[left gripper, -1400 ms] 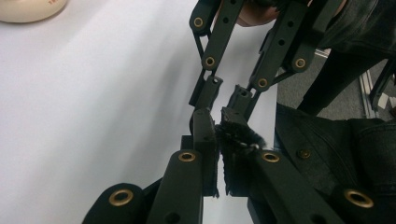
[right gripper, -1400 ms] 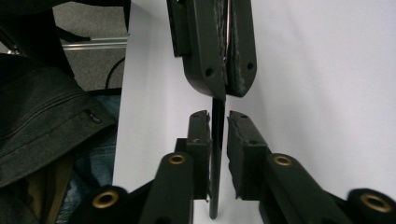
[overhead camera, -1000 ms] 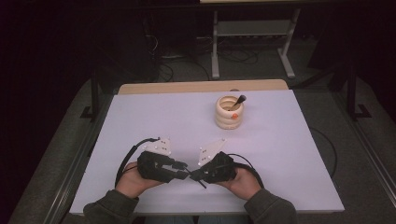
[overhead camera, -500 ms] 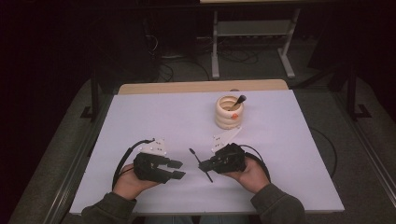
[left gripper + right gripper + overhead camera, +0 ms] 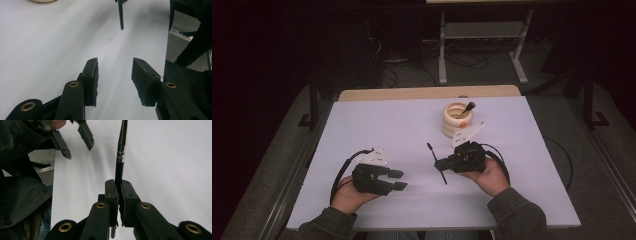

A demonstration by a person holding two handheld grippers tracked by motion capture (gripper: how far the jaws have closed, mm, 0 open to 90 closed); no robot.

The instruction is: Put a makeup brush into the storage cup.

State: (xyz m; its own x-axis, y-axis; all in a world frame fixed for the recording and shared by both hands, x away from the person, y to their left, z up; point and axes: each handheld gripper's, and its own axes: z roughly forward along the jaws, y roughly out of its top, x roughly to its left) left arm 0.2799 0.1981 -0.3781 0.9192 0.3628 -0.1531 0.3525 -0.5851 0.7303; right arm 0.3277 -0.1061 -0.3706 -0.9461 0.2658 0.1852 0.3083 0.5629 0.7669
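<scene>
My right gripper (image 5: 440, 164) is shut on a thin black brush (image 5: 437, 164) with a silver band (image 5: 120, 157), held off the white table (image 5: 382, 125) at the front middle. The brush sticks out on both sides of the pads (image 5: 111, 192). My left gripper (image 5: 397, 180) lies at the front left, open, with nothing between its jaws (image 5: 115, 72); they have just been opening. The brush's end (image 5: 121, 15) shows ahead of it. A cup of stacked wooden rings (image 5: 452, 122) stands at the back middle with another dark brush (image 5: 468, 107) in it.
A small orange piece (image 5: 463, 124) sits on the cup's side. The table has a wooden back edge (image 5: 422, 93) and a drop to grey floor on both sides. Beyond it stand a metal frame (image 5: 443, 45) and loose cables (image 5: 397, 75).
The two grippers were tip to tip at the front; the right one has drawn away to the right with the black brush. The left gripper's jaws have spread and it stays in place.
</scene>
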